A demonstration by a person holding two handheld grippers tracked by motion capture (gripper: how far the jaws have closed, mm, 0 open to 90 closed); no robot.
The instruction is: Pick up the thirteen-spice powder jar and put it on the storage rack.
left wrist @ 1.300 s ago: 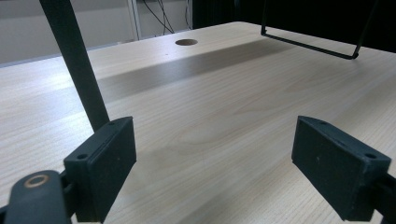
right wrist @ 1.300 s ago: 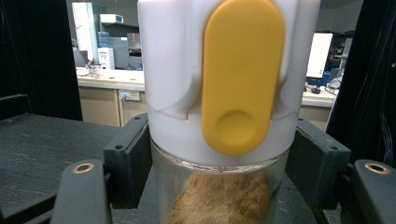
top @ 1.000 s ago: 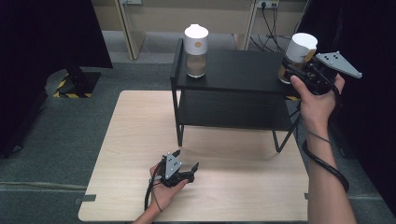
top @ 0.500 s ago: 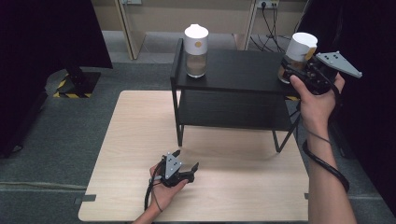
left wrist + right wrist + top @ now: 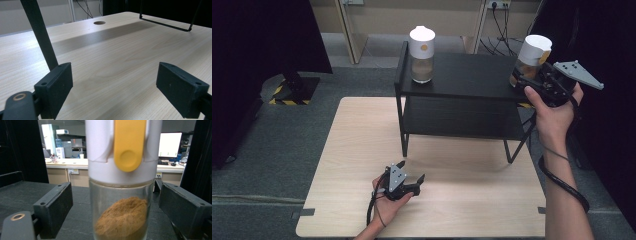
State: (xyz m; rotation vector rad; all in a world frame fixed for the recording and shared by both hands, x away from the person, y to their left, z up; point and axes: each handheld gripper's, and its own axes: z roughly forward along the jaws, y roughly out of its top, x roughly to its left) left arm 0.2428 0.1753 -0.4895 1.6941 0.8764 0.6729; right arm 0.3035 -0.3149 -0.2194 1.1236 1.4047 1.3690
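Right gripper view: spice jar [image 5: 122,195] stands between spread jaws, untouched, on the right end of the black shelf's [image 5: 472,75] top.

Glass jar of brown powder, white cap, yellow tab. The right gripper [image 5: 524,82] has just been opening; gaps show on both sides of the glass. A second jar [image 5: 422,47] stands at the shelf's left end. The left gripper [image 5: 404,182] rests released on the wooden table [image 5: 362,150], nothing between its jaws.

Grey carpet floor [image 5: 272,150], black curtains [image 5: 257,45], beige cabinets [image 5: 452,17], lit monitor [image 5: 170,145] on a far desk [image 5: 66,165]
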